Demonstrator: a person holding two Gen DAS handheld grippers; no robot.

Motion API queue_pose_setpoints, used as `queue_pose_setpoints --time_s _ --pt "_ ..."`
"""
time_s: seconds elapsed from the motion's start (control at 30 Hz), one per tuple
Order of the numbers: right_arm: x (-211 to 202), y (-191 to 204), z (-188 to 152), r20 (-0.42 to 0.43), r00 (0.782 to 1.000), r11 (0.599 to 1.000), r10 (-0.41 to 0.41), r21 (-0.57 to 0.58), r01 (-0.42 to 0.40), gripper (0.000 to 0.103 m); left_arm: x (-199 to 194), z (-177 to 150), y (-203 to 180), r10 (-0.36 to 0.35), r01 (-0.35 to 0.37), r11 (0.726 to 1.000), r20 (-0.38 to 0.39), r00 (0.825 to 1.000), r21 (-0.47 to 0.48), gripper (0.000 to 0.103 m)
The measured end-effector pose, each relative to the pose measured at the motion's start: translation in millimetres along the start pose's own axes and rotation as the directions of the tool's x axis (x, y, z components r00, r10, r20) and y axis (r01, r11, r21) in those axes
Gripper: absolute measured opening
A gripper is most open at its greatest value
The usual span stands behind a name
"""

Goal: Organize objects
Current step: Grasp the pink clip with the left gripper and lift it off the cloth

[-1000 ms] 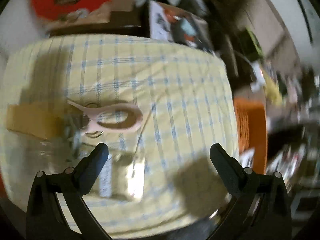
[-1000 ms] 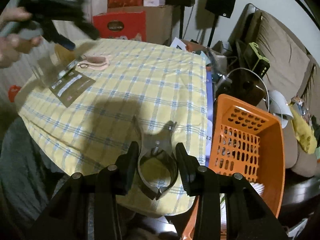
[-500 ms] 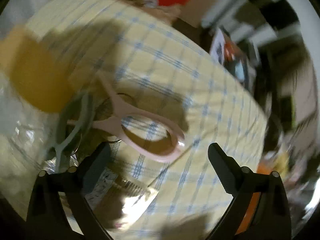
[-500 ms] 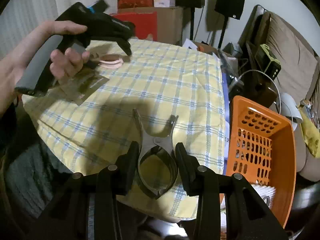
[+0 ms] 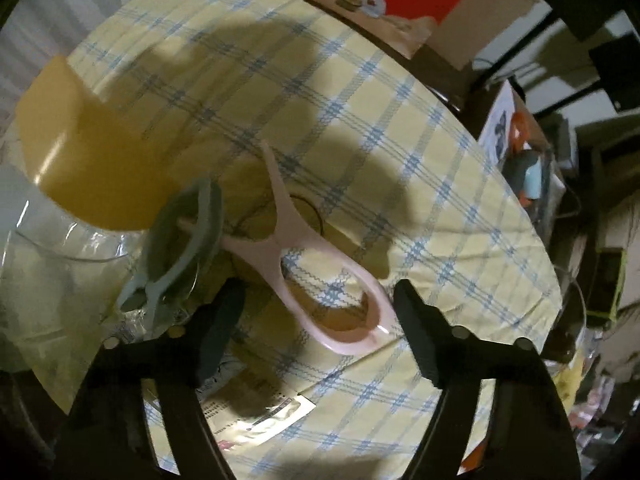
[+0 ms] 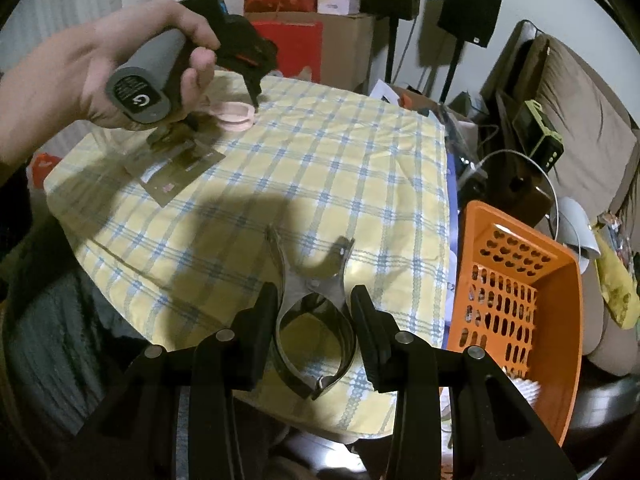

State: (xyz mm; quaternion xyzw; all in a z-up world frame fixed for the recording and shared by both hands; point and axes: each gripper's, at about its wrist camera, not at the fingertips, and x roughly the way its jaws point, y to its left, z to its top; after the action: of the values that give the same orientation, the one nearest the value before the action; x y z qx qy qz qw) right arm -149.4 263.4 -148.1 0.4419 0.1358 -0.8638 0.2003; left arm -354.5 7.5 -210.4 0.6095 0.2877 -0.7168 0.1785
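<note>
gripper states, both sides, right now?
Left gripper: closing around the pink clip on the tablecloth; pads not yet touching it.
Right gripper: shut on the dark clip.

Pale pink clip (image 5: 320, 276); grey-green clip (image 5: 180, 240); yellow, blue-checked tablecloth (image 6: 320, 160); orange basket (image 6: 560, 320); dark clip (image 6: 316, 312)

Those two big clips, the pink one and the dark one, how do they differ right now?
The pink clip lies flat on the checked tablecloth, while the dark clip is off the cloth, pinched in the right tongs. The left tongs straddle the pink clip and are closing, not yet pressing it. The pink one is pale and matte; the dark one looks glossy. Both have a looped body and two splayed prongs.
</note>
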Motion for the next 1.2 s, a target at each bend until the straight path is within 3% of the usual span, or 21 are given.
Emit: queue_pose_setpoints --time_s 0.03,0.27,0.3,0.33,0.37,0.4,0.47,0.5,0.53,0.6,0.67,0.73,0.8,0.87,0.9,1.07,1.2 --pt "-1 1 1 0.004 1.0 1.0 0.002 -0.004 -0.002 0.038 -3 -3 0 -0.023 0.023 0.999 0.003 1.0 0.03 0.048" --pt "-7 -5 1 0.007 1.0 1.0 0.006 0.005 -0.006 0.03 -13 -33 7 -0.099 0.118 0.965 -0.091 0.991 0.235 0.035" --pt "-8 -6 2 0.009 1.0 1.0 0.006 0.013 -0.006 0.029 -14 -42 8 -0.087 0.114 0.953 -0.106 0.991 0.282 0.03" --pt "-8 -8 1 0.006 1.0 1.0 0.013 0.023 -0.013 0.029 -17 -48 8 -0.081 0.113 0.94 -0.113 0.99 0.321 0.014" --pt "-7 -9 1 0.001 1.0 0.999 0.02 0.027 -0.02 0.029 -17 -55 5 -0.058 0.101 0.92 -0.123 0.991 0.378 0.004" --pt "-5 -9 1 -0.011 1.0 0.999 0.024 0.029 -0.024 0.029 -17 -66 3 -0.033 0.094 0.889 -0.143 0.989 0.449 0.0" --pt "0 -7 -1 -0.029 0.999 1.0 0.022 0.019 -0.021 0.029 -17 -84 -2 0.016 0.08 0.815 -0.16 0.987 0.574 0.001" --pt "2 -4 -2 -0.037 0.999 1.0 0.023 0.01 -0.023 0.029 -21 -95 -5 0.048 0.047 0.763 -0.129 0.99 0.644 0.003" --pt "4 -2 -3 -0.045 0.999 1.0 0.029 0.001 -0.029 0.029 -24 -102 -4 0.076 0.018 0.742 -0.11 0.991 0.67 0.003" --pt "4 0 -3 -0.044 0.999 1.0 0.029 -0.006 -0.03 0.029 -30 -102 -1 0.053 0.043 0.761 -0.128 0.99 0.647 0.003" --pt "3 0 -2 -0.037 0.999 1.0 0.023 -0.003 -0.023 0.029 -36 -93 1 0.0 0.087 0.796 -0.143 0.99 0.599 0.014" --pt "3 -1 -2 -0.035 0.999 1.0 0.022 0.006 -0.022 0.029 -39 -76 -3 -0.01 0.061 0.835 -0.096 0.995 0.546 0.058" --pt "4 -4 -2 -0.035 0.999 1.0 0.017 0.016 -0.016 0.03 -41 -65 -11 -0.018 0.035 0.839 -0.036 0.999 0.543 0.069" --pt "5 -5 -3 -0.04 0.999 1.0 0.015 0.018 -0.014 0.03 -41 -60 -24 0.006 -0.013 0.801 0.014 1.0 0.598 0.069" --pt "5 -4 -4 -0.041 0.999 1.0 0.011 0.014 -0.01 0.031 -42 -58 -27 0.008 -0.025 0.798 0.03 1.0 0.602 0.07" --pt "5 -7 -7 -0.041 0.999 1.0 -0.002 -0.002 0.002 0.04 -32 -35 -29 -0.014 -0.013 0.862 0.05 0.999 0.507 0.077" --pt "10 -9 -12 -0.053 0.999 1.0 -0.002 -0.002 0.001 0.046 -13 -21 -37 0.003 -0.03 0.866 0.055 0.998 0.499 0.076"
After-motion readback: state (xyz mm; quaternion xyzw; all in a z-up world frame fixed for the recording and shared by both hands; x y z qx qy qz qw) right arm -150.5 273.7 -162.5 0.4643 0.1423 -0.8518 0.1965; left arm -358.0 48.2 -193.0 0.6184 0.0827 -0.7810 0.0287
